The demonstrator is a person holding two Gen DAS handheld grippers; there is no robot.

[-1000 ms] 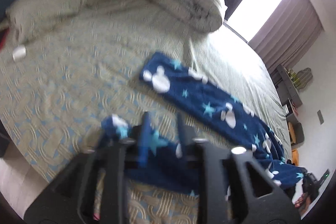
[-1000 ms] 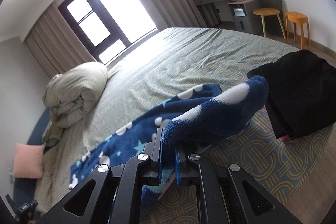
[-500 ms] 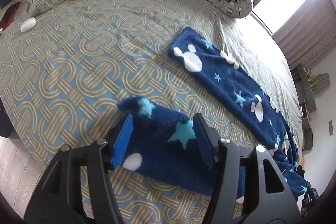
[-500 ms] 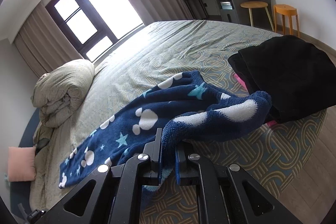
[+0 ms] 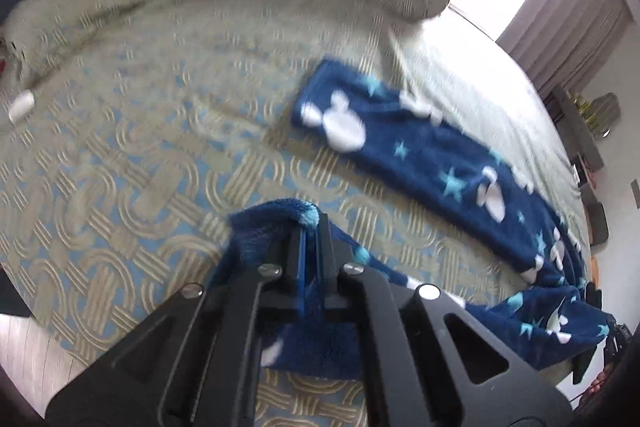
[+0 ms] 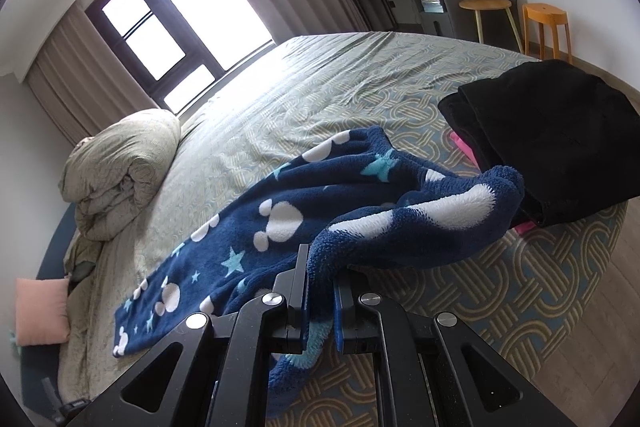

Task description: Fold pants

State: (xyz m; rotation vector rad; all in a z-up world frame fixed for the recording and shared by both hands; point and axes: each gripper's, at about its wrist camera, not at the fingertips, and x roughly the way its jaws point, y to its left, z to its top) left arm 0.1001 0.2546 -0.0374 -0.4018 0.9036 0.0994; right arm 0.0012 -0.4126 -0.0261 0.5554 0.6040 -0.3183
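Dark blue fleece pants (image 5: 432,155) with white mouse heads and pale stars lie spread on the bed. One leg stretches toward the window side; the near leg's hem is bunched between the jaws of my left gripper (image 5: 310,227), which is shut on it. In the right wrist view the same pants (image 6: 288,211) run from the lower left to the waist, and my right gripper (image 6: 320,267) is shut on a fold of the waist end, lifted a little off the bed.
The bed (image 5: 120,155) has a patterned green-blue cover. A rolled duvet (image 6: 120,171) and a pink pillow (image 6: 40,311) lie at its head. A black folded garment (image 6: 560,135) sits at the bed corner. Stools (image 6: 544,23) and a desk stand by the far wall.
My left gripper went from open around the near leg's hem to shut on it, sinking slightly. The right gripper kept its hold, and the waist end settled lower toward the bed.
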